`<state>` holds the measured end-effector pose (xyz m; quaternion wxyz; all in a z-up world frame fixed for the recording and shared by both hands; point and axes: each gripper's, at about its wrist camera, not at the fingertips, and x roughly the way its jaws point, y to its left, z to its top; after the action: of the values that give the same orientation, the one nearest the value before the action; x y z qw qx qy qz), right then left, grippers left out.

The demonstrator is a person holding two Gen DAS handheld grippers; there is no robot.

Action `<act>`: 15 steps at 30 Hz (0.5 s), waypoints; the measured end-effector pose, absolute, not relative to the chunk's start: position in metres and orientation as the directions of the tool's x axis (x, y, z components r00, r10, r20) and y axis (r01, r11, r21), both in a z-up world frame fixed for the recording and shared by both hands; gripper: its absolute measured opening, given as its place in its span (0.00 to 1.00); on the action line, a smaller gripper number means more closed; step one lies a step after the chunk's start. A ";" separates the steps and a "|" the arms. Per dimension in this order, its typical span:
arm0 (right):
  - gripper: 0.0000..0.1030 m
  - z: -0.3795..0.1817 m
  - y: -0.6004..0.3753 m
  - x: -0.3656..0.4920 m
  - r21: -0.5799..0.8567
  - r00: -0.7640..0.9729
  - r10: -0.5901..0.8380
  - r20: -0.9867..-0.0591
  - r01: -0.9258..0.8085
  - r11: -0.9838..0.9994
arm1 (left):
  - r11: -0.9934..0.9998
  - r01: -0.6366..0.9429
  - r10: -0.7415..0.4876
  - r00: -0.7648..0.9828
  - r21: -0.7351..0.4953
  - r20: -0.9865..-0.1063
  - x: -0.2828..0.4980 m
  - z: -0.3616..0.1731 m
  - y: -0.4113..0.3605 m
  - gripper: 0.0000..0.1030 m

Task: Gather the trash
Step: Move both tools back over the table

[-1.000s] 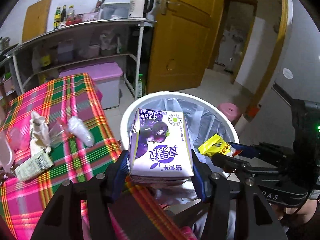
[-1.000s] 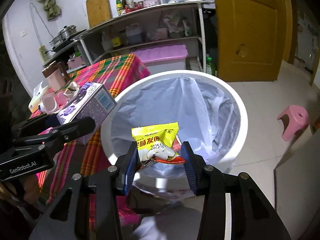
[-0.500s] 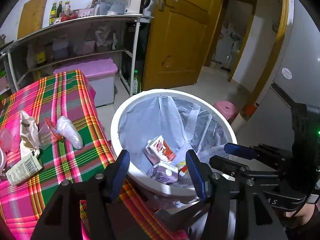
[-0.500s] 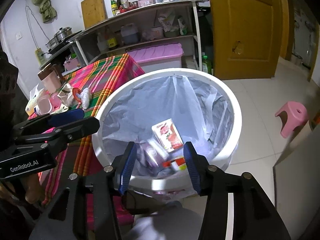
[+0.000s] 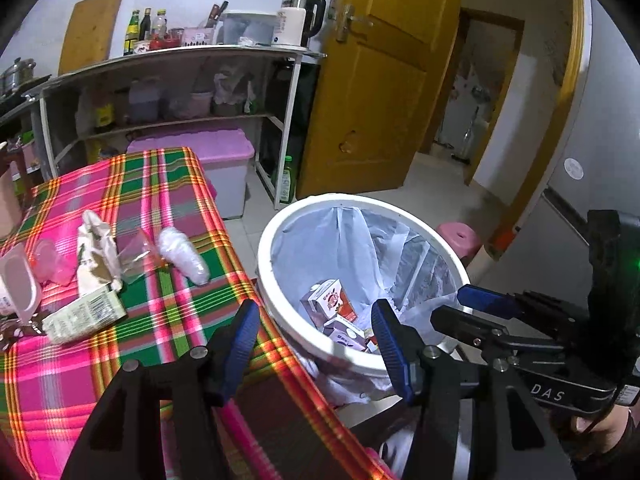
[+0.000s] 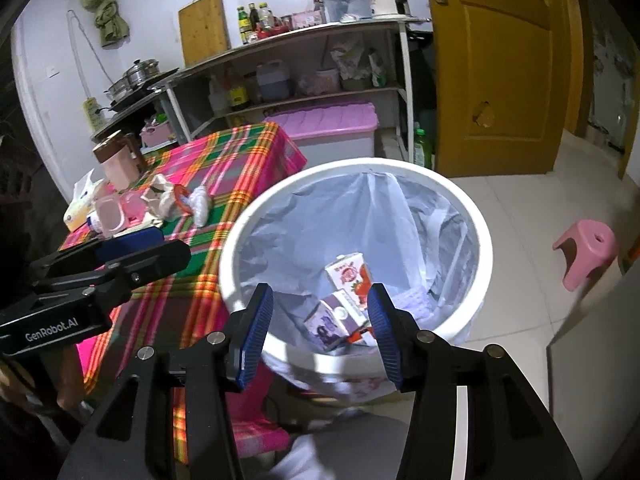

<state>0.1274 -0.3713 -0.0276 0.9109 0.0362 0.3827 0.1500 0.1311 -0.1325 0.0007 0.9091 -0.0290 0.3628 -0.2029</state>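
The left gripper point(image 5: 314, 338) is held over the near rim of the white bin point(image 5: 280, 216), its jaws apart with nothing between them. The right gripper point(image 6: 320, 328) is likewise held above the bin's near edge, its jaws apart and empty. Inside the bin, which is lined with a clear bag point(image 6: 360, 216), a red-and-white carton point(image 6: 348, 276) and a purple carton point(image 6: 332, 320) are seen lying at the bottom. The bin stands on the floor just beside the table with the plaid cloth point(image 5: 132, 184). On the cloth, a crumpled white wrapper point(image 5: 96, 240), a clear plastic bag point(image 5: 182, 256) and a small flat box point(image 5: 84, 316) are lying near one another.
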 end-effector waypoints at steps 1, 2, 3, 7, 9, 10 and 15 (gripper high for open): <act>0.49 -0.025 -0.368 0.125 0.178 0.665 0.306 -0.681 -0.255 0.950 | 0.918 0.345 -0.387 0.660 -0.198 -0.645 0.129 0.002 -0.130 0.56; 0.49 -0.024 -0.365 0.123 0.175 0.667 0.309 -0.677 -0.262 0.949 | 0.919 0.341 -0.384 0.665 -0.197 -0.640 0.126 0.003 -0.127 0.56; 0.49 -0.021 -0.361 0.120 0.171 0.670 0.314 -0.672 -0.272 0.947 | 0.921 0.337 -0.380 0.670 -0.195 -0.637 0.123 0.005 -0.124 0.56; 0.49 -0.015 -0.349 0.113 0.157 0.678 0.324 -0.660 -0.297 0.942 | 0.930 0.315 -0.361 0.687 -0.190 -0.631 0.113 0.008 -0.112 0.56; 0.49 -0.014 -0.343 0.110 0.152 0.678 0.332 -0.656 -0.311 0.938 | 0.934 0.306 -0.351 0.696 -0.184 -0.627 0.108 0.009 -0.106 0.56; 0.49 -0.014 -0.340 0.109 0.151 0.678 0.337 -0.654 -0.319 0.936 | 0.936 0.301 -0.345 0.699 -0.181 -0.626 0.105 0.010 -0.103 0.56; 0.49 -0.012 -0.325 0.103 0.151 0.673 0.358 -0.648 -0.347 0.925 | 0.946 0.274 -0.321 0.714 -0.173 -0.622 0.095 0.010 -0.088 0.56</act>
<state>0.1033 -0.3254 -0.0122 0.9144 0.0076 0.3557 0.1929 0.0946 -0.0884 0.0101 0.9252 -0.0340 0.3420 -0.1608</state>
